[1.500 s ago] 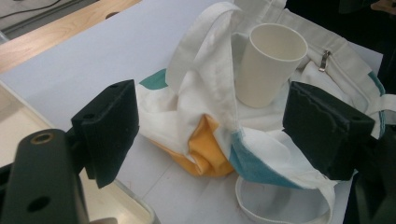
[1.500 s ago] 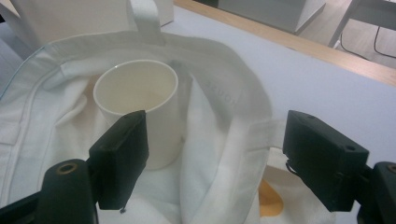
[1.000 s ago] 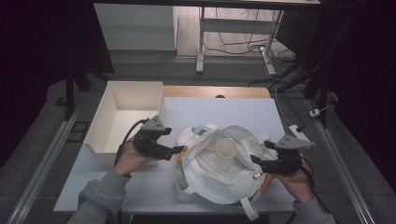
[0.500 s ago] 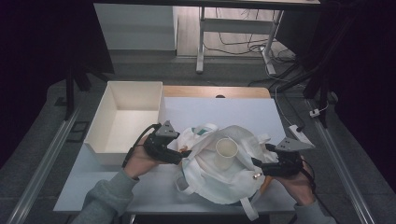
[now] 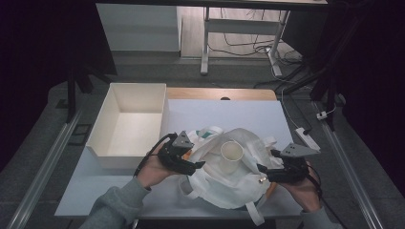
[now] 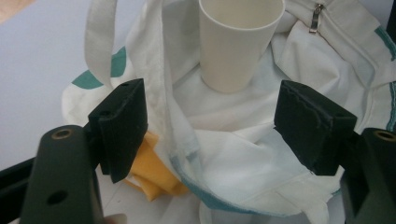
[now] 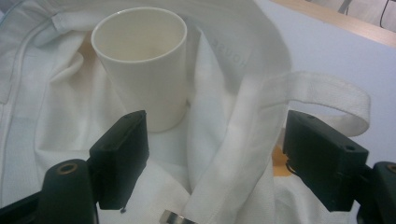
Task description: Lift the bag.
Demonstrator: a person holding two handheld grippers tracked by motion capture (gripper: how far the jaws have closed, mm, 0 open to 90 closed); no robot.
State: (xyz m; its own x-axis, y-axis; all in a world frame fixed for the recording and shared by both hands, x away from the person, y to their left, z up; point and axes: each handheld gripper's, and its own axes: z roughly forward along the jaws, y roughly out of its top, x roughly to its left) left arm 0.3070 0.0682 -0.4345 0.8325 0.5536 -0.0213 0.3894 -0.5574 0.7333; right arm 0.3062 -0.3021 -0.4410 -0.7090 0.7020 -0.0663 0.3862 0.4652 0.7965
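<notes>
A white cloth bag (image 5: pixel 234 188) with teal trim lies crumpled on the table, and a white paper cup (image 5: pixel 232 155) stands upright in its mouth. My left gripper (image 5: pixel 199 165) is at the bag's left rim. In the left gripper view its jaws straddle the rim fabric (image 6: pixel 187 140) without pressing it, having just been closing a little, with the cup (image 6: pixel 238 42) beyond. Something yellow (image 6: pixel 154 175) lies under the bag by the left jaw. My right gripper (image 5: pixel 261 170) is at the bag's right side, open around a fold and strap (image 7: pixel 243 140), the cup (image 7: pixel 144 70) ahead.
An open white bin (image 5: pixel 117 160) stands on the table's left, just beyond the left hand. The pale table top (image 5: pixel 229 114) ends in a wooden strip (image 5: pixel 219 93) at the back. A desk frame and cables stand on the floor behind.
My left hand has moved right, from beside the bag onto its left rim, so its jaws now straddle the fabric. The right hand, bag and cup have stayed put.
</notes>
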